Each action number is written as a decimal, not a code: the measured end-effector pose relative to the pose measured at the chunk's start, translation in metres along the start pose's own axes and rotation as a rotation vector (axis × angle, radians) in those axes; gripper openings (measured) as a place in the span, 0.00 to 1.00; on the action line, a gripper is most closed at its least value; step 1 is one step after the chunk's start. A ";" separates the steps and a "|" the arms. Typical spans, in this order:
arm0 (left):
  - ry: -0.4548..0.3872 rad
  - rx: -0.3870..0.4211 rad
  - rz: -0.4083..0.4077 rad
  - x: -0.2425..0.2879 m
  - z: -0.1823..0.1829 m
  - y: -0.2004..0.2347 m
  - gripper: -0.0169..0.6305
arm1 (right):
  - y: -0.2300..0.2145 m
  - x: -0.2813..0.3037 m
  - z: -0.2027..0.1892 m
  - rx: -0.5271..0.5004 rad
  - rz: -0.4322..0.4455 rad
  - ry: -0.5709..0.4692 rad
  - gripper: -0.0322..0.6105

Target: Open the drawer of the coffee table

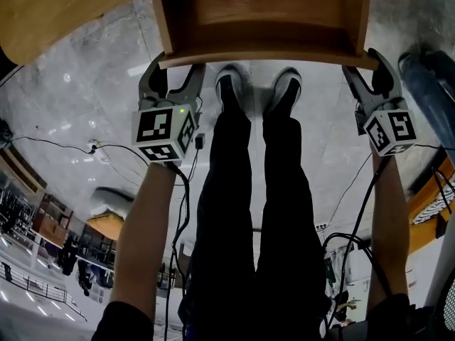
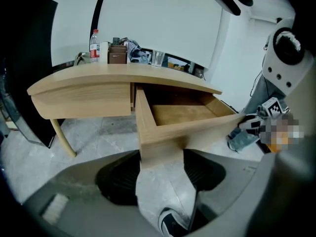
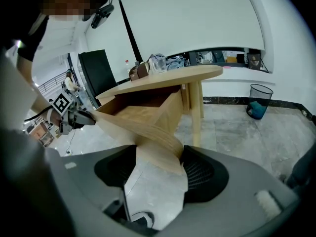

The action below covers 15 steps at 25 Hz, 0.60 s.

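Observation:
The light wooden coffee table [image 1: 71, 13] fills the top of the head view, and its drawer [image 1: 263, 20] stands pulled well out, showing an empty wooden inside. My left gripper [image 1: 173, 73] is shut on the drawer's front left corner, and my right gripper [image 1: 366, 66] is shut on the front right corner. In the left gripper view the drawer [image 2: 182, 115] juts from under the tabletop [image 2: 98, 75], its front corner wedged between the left gripper's [image 2: 162, 167] dark pads. In the right gripper view the drawer [image 3: 143, 115] corner sits likewise inside the right gripper [image 3: 158, 169].
The person's legs and shoes [image 1: 259, 91] stand on the marble floor just below the drawer front. Cables [image 1: 71, 146] trail across the floor. A bottle [image 2: 94, 46], a glass [image 2: 157, 58] and clutter sit on the table's far side. A table leg [image 3: 196, 112] and a bin [image 3: 258, 100] stand to the right.

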<state>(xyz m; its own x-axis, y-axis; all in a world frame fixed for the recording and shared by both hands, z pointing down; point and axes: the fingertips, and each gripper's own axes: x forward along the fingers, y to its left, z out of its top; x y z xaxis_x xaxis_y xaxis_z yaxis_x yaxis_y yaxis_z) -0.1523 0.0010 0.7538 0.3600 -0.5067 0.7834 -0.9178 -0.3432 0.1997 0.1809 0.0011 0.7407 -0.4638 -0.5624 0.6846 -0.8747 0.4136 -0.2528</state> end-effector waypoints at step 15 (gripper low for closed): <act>0.146 -0.004 0.005 -0.002 -0.043 -0.003 0.47 | 0.015 -0.003 -0.044 -0.023 -0.005 0.141 0.50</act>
<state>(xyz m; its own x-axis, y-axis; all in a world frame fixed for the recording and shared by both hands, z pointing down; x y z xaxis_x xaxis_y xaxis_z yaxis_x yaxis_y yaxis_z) -0.1574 0.0377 0.7768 0.3272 -0.3877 0.8618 -0.9203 -0.3377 0.1975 0.1756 0.0403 0.7645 -0.4334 -0.4593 0.7754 -0.8729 0.4280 -0.2343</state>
